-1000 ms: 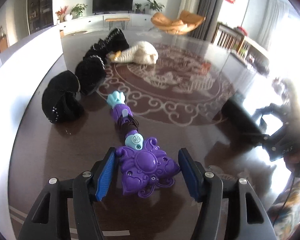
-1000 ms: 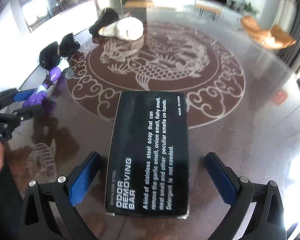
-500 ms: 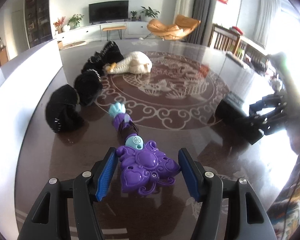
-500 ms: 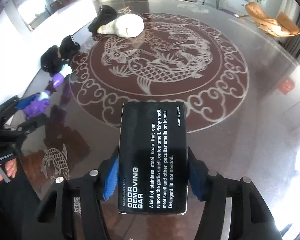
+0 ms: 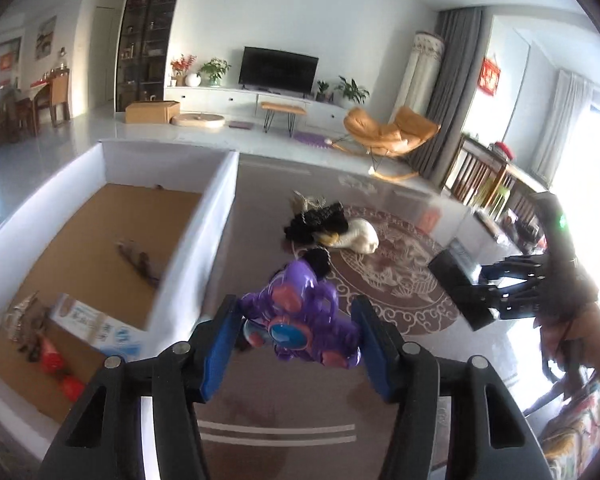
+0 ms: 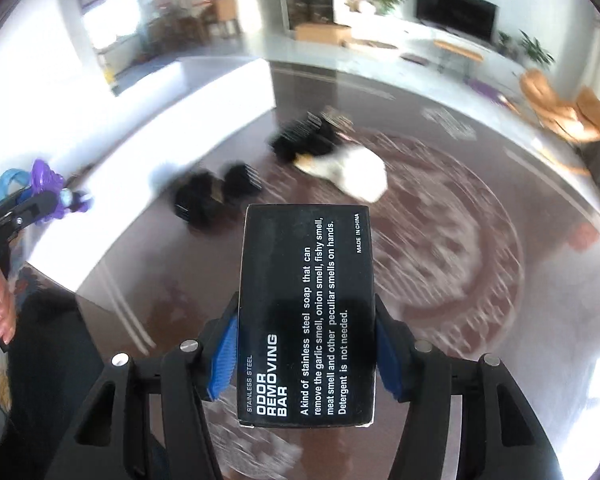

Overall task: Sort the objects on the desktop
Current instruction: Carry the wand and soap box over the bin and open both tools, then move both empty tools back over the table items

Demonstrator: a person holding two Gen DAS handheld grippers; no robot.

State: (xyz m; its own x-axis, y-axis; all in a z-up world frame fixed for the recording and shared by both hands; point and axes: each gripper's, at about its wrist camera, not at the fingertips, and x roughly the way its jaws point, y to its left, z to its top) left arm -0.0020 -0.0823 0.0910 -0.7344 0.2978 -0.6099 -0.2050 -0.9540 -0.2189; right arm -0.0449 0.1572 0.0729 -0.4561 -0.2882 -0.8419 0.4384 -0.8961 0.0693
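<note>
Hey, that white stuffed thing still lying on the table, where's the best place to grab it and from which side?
Probably the white plush by its rounded pale end, coming down from above on the side away from the black furry pieces. That end lies bare on the table; the other end touches the black pile, so fingers there could snag both.

Purple toy (image 5: 300, 320), black box (image 6: 306, 312)

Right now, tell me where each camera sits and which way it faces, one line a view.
Left wrist: on the left gripper, looking down along its fingers at the purple toy it holds, the white box and the table; the person's right hand shows.
Right wrist: on the right gripper, looking down at the black box it holds.
Shared: toy, black box, white box, white plush.
</note>
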